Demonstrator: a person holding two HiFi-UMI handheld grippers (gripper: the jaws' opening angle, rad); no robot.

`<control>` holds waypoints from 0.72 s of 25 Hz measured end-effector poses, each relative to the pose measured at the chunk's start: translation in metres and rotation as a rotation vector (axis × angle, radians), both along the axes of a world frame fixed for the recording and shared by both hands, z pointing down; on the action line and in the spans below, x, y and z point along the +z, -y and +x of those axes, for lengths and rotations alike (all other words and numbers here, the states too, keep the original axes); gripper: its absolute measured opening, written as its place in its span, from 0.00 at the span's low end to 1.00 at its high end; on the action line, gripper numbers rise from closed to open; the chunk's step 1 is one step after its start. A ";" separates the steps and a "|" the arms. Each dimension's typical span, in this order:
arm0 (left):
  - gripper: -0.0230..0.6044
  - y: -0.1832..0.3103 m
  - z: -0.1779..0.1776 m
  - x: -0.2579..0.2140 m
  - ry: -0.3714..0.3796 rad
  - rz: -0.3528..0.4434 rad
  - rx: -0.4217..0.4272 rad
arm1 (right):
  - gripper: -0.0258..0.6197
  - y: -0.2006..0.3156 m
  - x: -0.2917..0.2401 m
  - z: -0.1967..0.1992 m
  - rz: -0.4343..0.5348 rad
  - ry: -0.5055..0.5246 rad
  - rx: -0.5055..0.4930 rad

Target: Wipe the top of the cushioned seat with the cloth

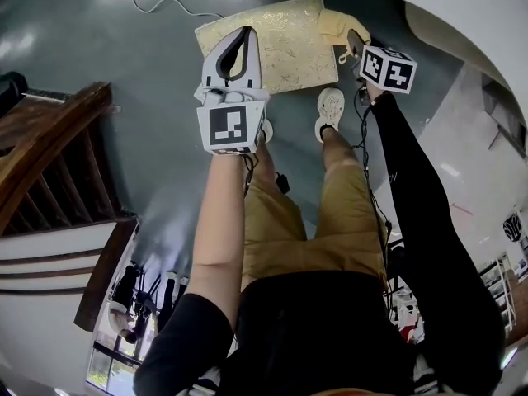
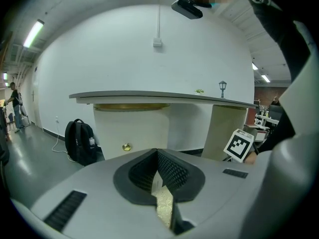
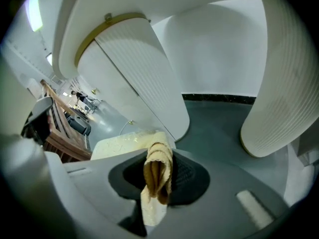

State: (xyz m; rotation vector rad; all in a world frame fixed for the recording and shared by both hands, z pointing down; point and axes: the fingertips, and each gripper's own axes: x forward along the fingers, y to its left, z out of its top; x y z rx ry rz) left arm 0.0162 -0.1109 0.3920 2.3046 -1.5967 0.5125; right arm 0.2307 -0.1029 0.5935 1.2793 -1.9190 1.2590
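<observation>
- Reaching forward and down, the bare left forearm holds the left gripper [image 1: 247, 33] above the left half of the cushioned seat [image 1: 285, 52], with its marker cube facing up toward the head camera.
- The right arm, in a long black sleeve, stretches out further to the right and carries the right gripper [image 1: 353, 46] to the seat's right end.
- The left gripper's 2 jaws are pressed together at the tips with nothing between them. Only the seat's gold pattern shows through the slit behind the tips.
- The right gripper's 2 jaws are clenched on the cloth [image 3: 158, 169], which stands between them as a folded, bunched wad.
- The seat is a flat, gold-patterned rectangle lying on the grey floor [image 1: 124, 56], just ahead of the person's 2 white shoes [image 1: 330, 107].
- Its long axis runs left to right in the head view, with the right end angled slightly away from the person.
- The pale yellow cloth spreads from the right jaws over the seat's far right corner. Whether it presses on the seat's top cannot be told.
- The cloth is apart from the left gripper, with the seat's right half between them.
</observation>
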 end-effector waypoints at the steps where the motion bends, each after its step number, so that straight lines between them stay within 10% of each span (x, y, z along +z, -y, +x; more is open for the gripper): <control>1: 0.05 -0.002 -0.005 0.000 0.000 -0.002 0.003 | 0.13 -0.001 -0.009 -0.009 0.028 0.026 -0.010; 18: 0.05 -0.057 -0.161 0.004 -0.013 -0.035 0.001 | 0.13 -0.100 -0.061 -0.324 0.054 0.362 -0.297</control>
